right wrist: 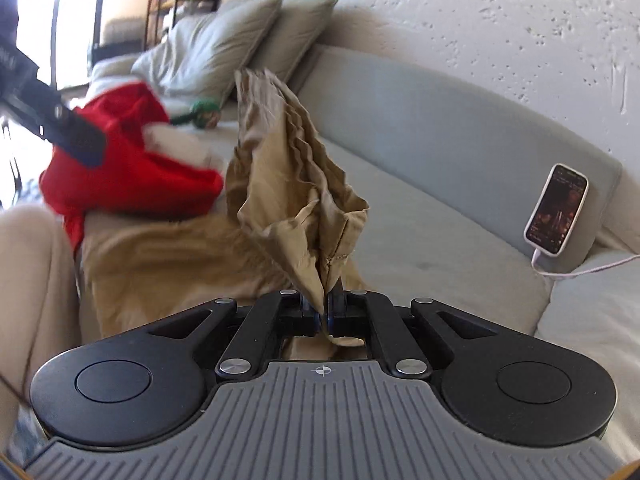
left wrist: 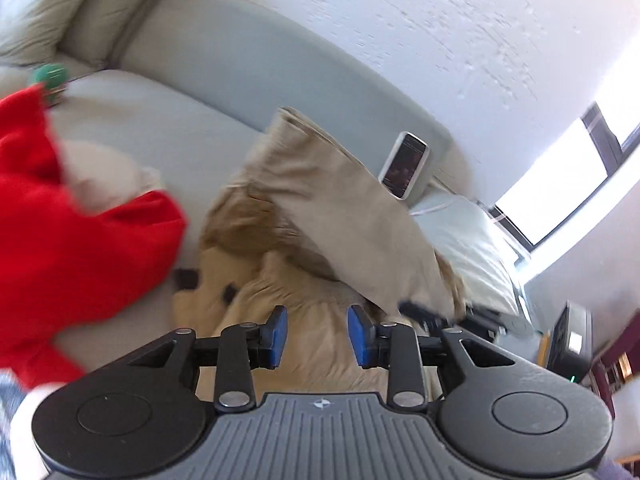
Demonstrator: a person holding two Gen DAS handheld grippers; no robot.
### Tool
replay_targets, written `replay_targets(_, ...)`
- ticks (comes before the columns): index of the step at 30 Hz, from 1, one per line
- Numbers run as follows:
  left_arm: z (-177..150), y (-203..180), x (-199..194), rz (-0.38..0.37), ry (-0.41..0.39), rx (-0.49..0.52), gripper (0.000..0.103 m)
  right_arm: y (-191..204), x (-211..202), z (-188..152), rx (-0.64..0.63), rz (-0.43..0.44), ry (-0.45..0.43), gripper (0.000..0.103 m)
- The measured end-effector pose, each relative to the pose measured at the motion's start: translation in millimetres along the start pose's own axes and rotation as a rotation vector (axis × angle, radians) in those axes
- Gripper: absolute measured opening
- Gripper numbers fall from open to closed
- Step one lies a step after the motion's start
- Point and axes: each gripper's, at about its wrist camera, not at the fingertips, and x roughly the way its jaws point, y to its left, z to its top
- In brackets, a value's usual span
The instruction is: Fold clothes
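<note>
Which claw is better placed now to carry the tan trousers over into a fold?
Probably the right claw: it is shut on a bunched edge of the tan trousers and lifts it off the sofa. The left claw stands open above the cloth with nothing between its pads.

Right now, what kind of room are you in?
Probably a living room at home. There's a grey sofa with cushions against a white wall, a phone charging on it, and clothes like tan trousers waiting to be folded.
</note>
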Motion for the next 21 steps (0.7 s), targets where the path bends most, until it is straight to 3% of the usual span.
replay_targets(5, -37.8, 15.3, -10.4, -0.024, 0.051, -0.117, 0.04, 22.9, -42.6, -50.8, 0.032, -0.014, 0.149, 0.011)
replay_targets(6, -45.0, 17.2, -12.8, -0.025, 0.067, -0.121, 0.04, 25.6, -56.0, -55.6, 0.061, -0.014, 0.152, 0.027)
replay_targets(8, -48.5, 17.9, -10.2, -0.005, 0.077, -0.126, 0.04, 28.6, -83.9, -59.5, 0.123, -0.028, 0.126, 0.046)
replay_targets(11, -41.9, 23.3, -6.6, 0.032, 0.027, -0.137, 0.051, 23.2, -112.8, -54.6, 0.286, -0.014, 0.092, 0.049)
replay_targets(14, -23.8, 29.6, 4.1, 0.113, -0.062, -0.141, 0.059, 5.4, -115.0, -52.1, 0.593, 0.023, 0.086, 0.052)
replay_targets(16, -10.5, 37.0, 16.5, 0.162, -0.095, -0.154, 0.059, -6.7, -108.4, -58.9, 0.833, 0.129, 0.044, 0.052)
replay_targets(19, 1.7, 47.3, 36.2, 0.166, -0.058, -0.187, 0.058, -17.2, -87.8, -68.5, 1.083, 0.219, 0.006, 0.052)
replay_targets(21, 3.9, 50.1, 44.2, 0.152, -0.028, -0.194, 0.057, -21.5, -68.1, -77.2, 1.247, 0.228, 0.037, 0.052)
